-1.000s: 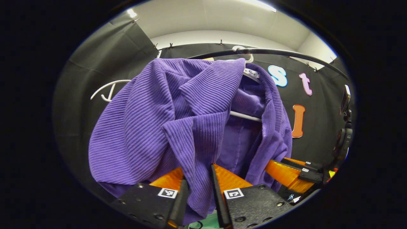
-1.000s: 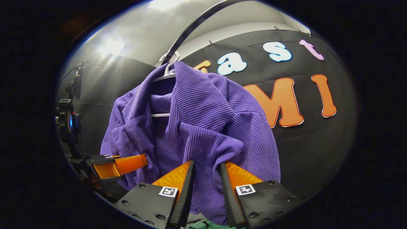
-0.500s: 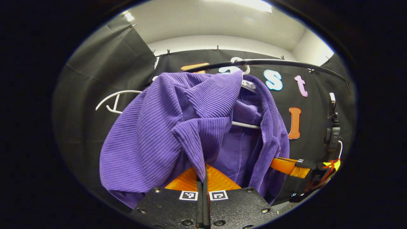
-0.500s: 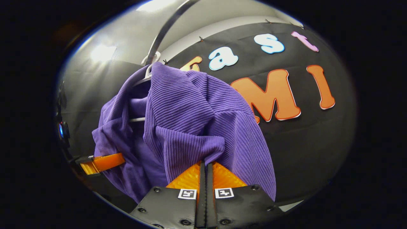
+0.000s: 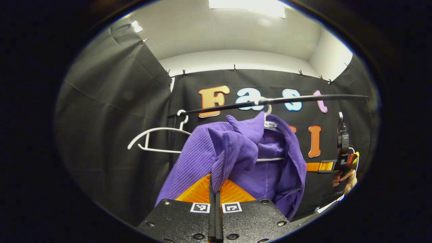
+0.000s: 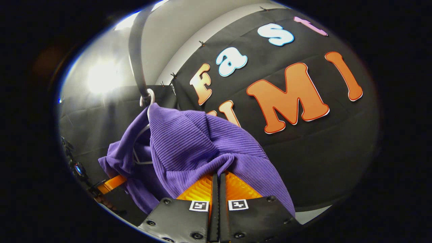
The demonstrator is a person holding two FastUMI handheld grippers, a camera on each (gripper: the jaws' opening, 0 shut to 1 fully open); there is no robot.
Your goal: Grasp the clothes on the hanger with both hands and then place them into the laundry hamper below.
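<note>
A purple ribbed garment hangs on a white hanger from a dark rail. My left gripper is shut on a fold of its front edge. In the right gripper view the same purple garment drapes from the hanger hook, and my right gripper is shut on another fold of it. The right gripper also shows at the far side of the cloth in the left gripper view, with a hand behind it. The left gripper peeks out low left in the right gripper view.
An empty white hanger hangs on the rail to the left of the garment. The booth's black cloth wall stands close behind and to the left. A device on a stand sits at the right edge.
Both grippers went from open around the cloth to shut on it. They have since drawn back and down, so the garment looks smaller and stretches toward them.
</note>
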